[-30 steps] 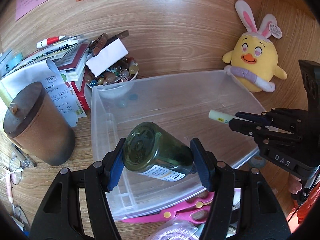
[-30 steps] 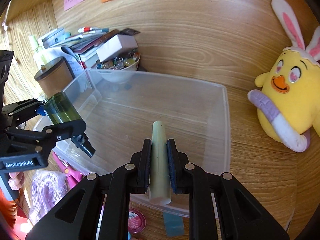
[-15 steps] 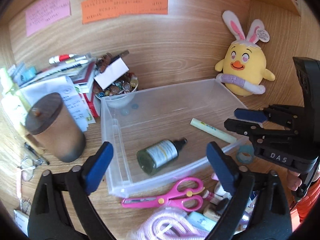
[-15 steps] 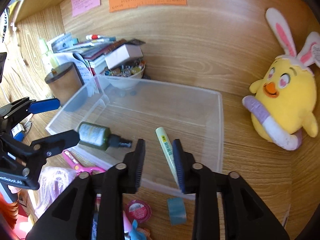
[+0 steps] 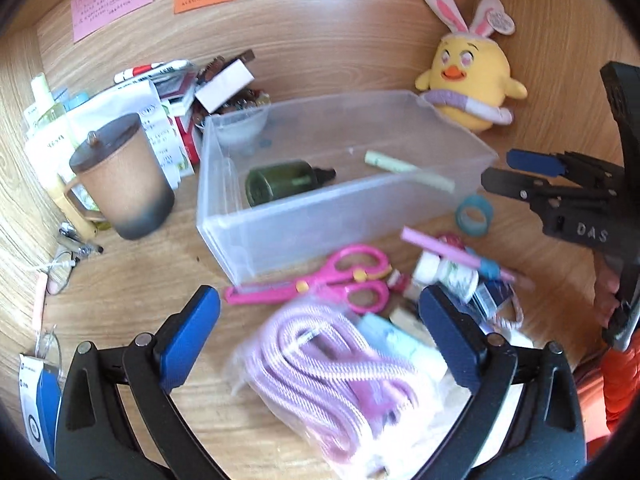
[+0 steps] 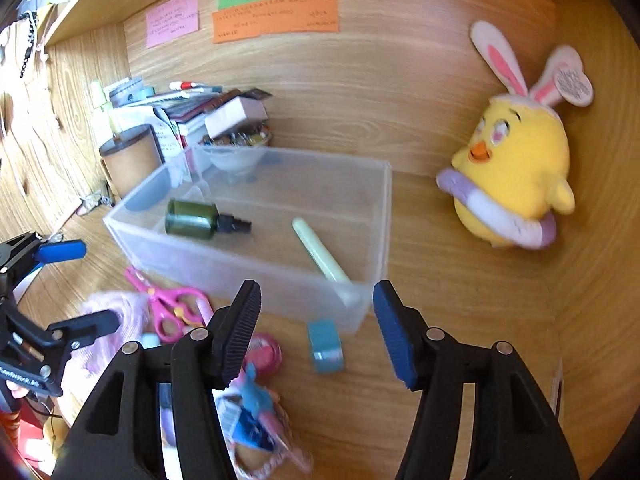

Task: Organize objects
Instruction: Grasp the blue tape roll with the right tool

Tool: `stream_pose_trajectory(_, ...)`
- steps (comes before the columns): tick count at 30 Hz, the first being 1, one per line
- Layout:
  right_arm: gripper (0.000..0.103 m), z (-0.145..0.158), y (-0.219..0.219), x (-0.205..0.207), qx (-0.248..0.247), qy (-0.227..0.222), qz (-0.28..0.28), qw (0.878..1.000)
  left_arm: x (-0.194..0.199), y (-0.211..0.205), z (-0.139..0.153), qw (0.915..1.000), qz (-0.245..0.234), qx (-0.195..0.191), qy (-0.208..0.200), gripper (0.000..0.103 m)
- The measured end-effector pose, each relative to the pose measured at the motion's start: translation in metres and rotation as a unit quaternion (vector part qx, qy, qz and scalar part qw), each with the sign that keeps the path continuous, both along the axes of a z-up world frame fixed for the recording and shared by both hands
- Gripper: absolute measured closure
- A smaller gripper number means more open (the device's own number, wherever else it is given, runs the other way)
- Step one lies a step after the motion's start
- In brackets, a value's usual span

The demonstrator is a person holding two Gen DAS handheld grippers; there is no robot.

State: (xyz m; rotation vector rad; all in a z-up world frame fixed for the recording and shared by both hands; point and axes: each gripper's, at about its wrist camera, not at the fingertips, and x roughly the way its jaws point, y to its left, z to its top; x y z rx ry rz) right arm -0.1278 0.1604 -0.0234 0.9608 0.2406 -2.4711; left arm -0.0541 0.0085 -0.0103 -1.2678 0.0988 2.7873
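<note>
A clear plastic bin [image 5: 304, 216] [image 6: 256, 276] holds a dark green bottle [image 5: 280, 182] [image 6: 192, 218] lying on its side and a pale green stick [image 5: 404, 168] [image 6: 320, 256]. My left gripper [image 5: 320, 336] [image 6: 76, 284] is open and empty, held above a bagged pink cord [image 5: 328, 376] in front of the bin. My right gripper [image 6: 316, 328] [image 5: 508, 168] is open and empty, just before the bin's near right corner, above a teal tape roll [image 6: 326, 346] [image 5: 474, 214].
Pink scissors [image 5: 328, 280] [image 6: 164, 300], a pink pen [image 5: 460, 254] and several small items lie in front of the bin. A brown lidded mug [image 5: 124, 180], a stack of books and papers [image 5: 160, 96] and a bowl of beads [image 6: 236, 148] stand at left. A yellow plush chick [image 5: 468, 80] [image 6: 516, 168] sits at right.
Both grippers let go: the green bottle and the pale stick now lie in the bin. Both grippers opened wide and pulled back toward the clutter in front of the bin.
</note>
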Motion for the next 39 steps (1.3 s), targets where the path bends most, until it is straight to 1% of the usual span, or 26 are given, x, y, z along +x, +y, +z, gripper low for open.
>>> stream_pose_trajectory(5, 0.048, -0.02, 0.015, 0.002, -0.013, -0.031, -0.014, 0.999, 0.021, 0.016, -0.014, 0.999, -0.014, -0.042, 0.002, 0.002)
stream_pose_trajectory(8, 0.048, -0.03, 0.019, -0.001, -0.013, -0.044, -0.019, 0.999, 0.029, 0.02, -0.022, 0.9973, -0.006, -0.073, 0.001, 0.002)
stream_pose_trajectory(10, 0.048, -0.035, 0.019, -0.004, -0.016, -0.051, -0.019, 0.998, 0.034, 0.017, -0.024, 0.9971, -0.002, -0.077, 0.001, 0.002)
stream_pose_trajectory(12, 0.048, -0.038, 0.019, -0.006, -0.019, -0.057, -0.019, 0.998, 0.038, 0.008, -0.025, 0.9977, 0.006, -0.067, -0.004, 0.002)
stream_pose_trajectory(14, 0.052, -0.04, 0.018, -0.007, -0.02, -0.059, -0.018, 0.998, 0.041, -0.002, -0.026, 0.9981, 0.015, -0.059, -0.009, 0.002)
stream_pose_trajectory(16, 0.061, -0.042, 0.014, -0.008, -0.017, -0.06, -0.014, 0.998, 0.044, -0.012, -0.027, 0.9981, 0.027, -0.054, -0.014, 0.002)
stream_pose_trajectory(19, 0.07, -0.044, 0.01, -0.009, -0.012, -0.061, -0.005, 0.998, 0.046, -0.025, -0.027, 0.9982, 0.041, -0.037, -0.023, 0.002)
stream_pose_trajectory(23, 0.077, -0.046, 0.007, -0.009, -0.006, -0.059, 0.003, 0.998, 0.04, -0.034, -0.03, 0.9981, 0.045, 0.004, -0.041, 0.002)
stream_pose_trajectory(25, 0.082, -0.047, 0.005, -0.01, -0.006, -0.062, 0.006, 0.998, 0.033, -0.036, -0.034, 0.9973, 0.046, 0.027, -0.052, 0.001)
stream_pose_trajectory(28, 0.086, -0.048, 0.004, -0.011, -0.005, -0.066, 0.008, 0.998, 0.023, -0.038, -0.042, 0.9951, 0.049, 0.052, -0.069, 0.001)
stream_pose_trajectory(30, 0.086, -0.048, 0.004, -0.011, -0.005, -0.067, 0.009, 0.998, 0.016, -0.038, -0.046, 0.9936, 0.051, 0.064, -0.078, 0.001)
stream_pose_trajectory(32, 0.086, -0.048, 0.004, -0.011, -0.004, -0.067, 0.009, 0.998, 0.012, -0.038, -0.05, 0.9924, 0.056, 0.068, -0.086, 0.001)
stream_pose_trajectory(33, 0.086, -0.048, 0.004, -0.01, -0.004, -0.066, 0.008, 0.998, 0.011, -0.037, -0.051, 0.993, 0.059, 0.063, -0.081, 0.001)
stream_pose_trajectory(35, 0.087, -0.048, 0.004, -0.009, -0.005, -0.064, 0.008, 0.998, 0.012, -0.035, -0.052, 0.9939, 0.06, 0.055, -0.075, 0.005)
stream_pose_trajectory(36, 0.087, -0.047, 0.005, -0.008, -0.006, -0.063, 0.007, 0.998, 0.014, -0.035, -0.051, 0.9943, 0.061, 0.053, -0.069, 0.013)
stream_pose_trajectory(37, 0.087, -0.046, 0.005, -0.007, -0.007, -0.063, 0.007, 0.998, 0.015, -0.035, -0.05, 0.9947, 0.061, 0.051, -0.065, 0.023)
stream_pose_trajectory(39, 0.087, -0.045, 0.005, -0.005, -0.008, -0.061, 0.006, 0.998, 0.018, -0.034, -0.047, 0.9954, 0.063, 0.044, -0.057, 0.035)
